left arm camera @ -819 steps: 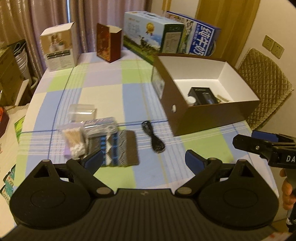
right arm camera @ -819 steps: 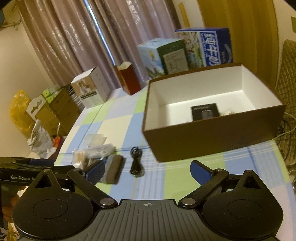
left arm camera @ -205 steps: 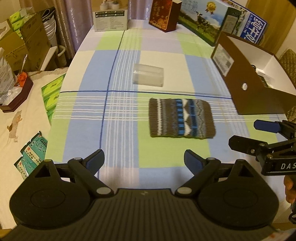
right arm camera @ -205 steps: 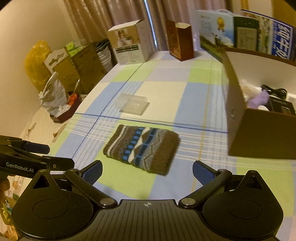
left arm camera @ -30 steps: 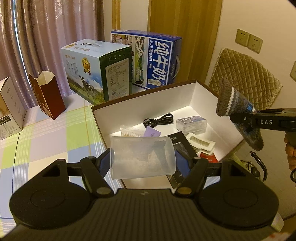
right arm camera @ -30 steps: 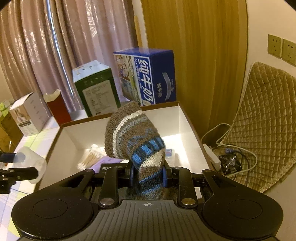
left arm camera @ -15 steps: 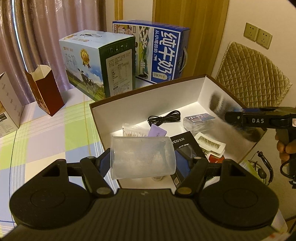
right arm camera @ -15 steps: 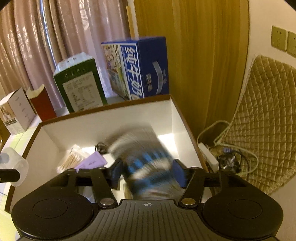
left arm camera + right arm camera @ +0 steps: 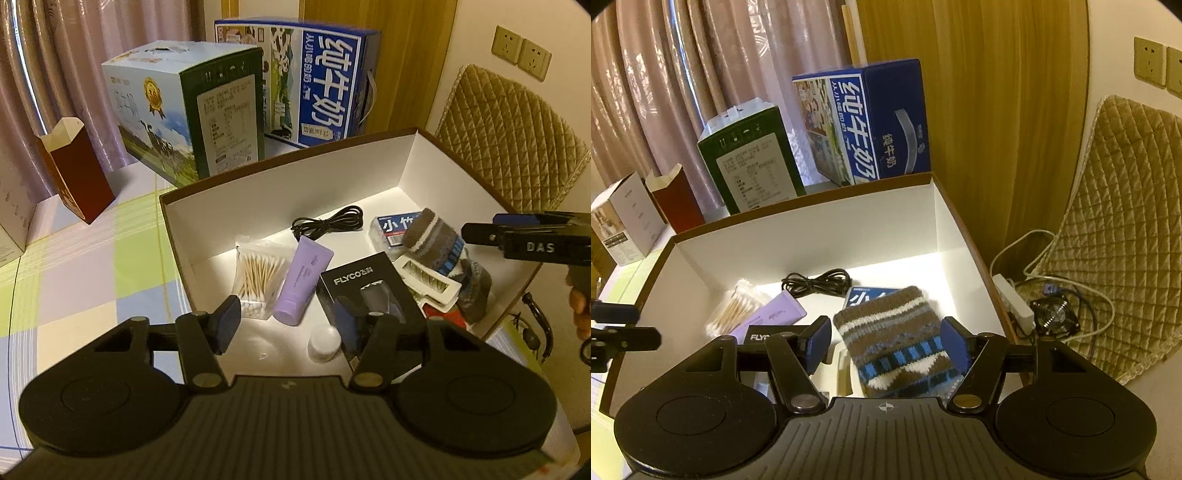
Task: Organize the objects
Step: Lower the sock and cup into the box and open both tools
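Over the near-left corner of the open box (image 9: pixel 406 162) the left gripper (image 9: pixel 286 325) hangs with its jaws wide and nothing between them; half a second ago they clamped a clear plastic container, which now shows only as a faint transparent shape on the white floor just ahead of the fingers. Beside that spot stands a small white cap (image 9: pixel 325 345). Further in lie the cotton swabs (image 9: pixel 256 277), the lilac tube (image 9: pixel 301 284) and the black FLYCO box (image 9: pixel 369 291), packed side by side, with the black cable (image 9: pixel 328 223) coiled toward the far wall where the floor is still bare.

Toward the right wall the knitted pouch (image 9: pixel 901 343) rests inside the box, leaning on a blue pack (image 9: pixel 864 295) and a white tray; a second ago it hung pinched in the right gripper (image 9: pixel 886 345), whose jaws now stand wide on either side of it without touching. The right wall rises close beside the pouch. Beyond the box's far rim stand two milk cartons (image 9: pixel 325 81).
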### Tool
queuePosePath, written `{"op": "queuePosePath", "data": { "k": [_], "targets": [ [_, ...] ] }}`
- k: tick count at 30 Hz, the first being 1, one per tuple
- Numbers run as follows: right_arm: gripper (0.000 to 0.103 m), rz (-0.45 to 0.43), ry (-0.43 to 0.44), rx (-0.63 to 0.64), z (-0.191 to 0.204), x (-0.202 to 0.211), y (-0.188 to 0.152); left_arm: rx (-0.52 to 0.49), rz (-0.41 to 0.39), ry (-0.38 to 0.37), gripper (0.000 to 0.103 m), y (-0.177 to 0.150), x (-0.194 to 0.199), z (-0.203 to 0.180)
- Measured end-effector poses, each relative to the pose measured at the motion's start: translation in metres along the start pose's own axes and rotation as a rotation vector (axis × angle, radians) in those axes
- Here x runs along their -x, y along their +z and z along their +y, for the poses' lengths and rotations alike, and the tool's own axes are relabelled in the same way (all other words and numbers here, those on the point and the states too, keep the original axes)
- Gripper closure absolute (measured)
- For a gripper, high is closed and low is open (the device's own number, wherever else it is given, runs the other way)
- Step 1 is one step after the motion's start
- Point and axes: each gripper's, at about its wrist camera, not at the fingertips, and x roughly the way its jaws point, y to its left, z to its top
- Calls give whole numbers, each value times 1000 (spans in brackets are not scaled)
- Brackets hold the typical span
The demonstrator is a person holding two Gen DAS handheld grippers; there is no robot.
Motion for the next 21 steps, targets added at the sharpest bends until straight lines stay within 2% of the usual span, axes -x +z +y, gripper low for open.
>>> {"op": "queuePosePath", "data": {
  "k": [9,21],
  "targets": [
    [39,14,7,-13,-1,1,-4,2,26,4,47,0,-9,4],
    [34,2,26,-15,6,15,-6,20,23,4,43,-6,2,3]
  ]
}}
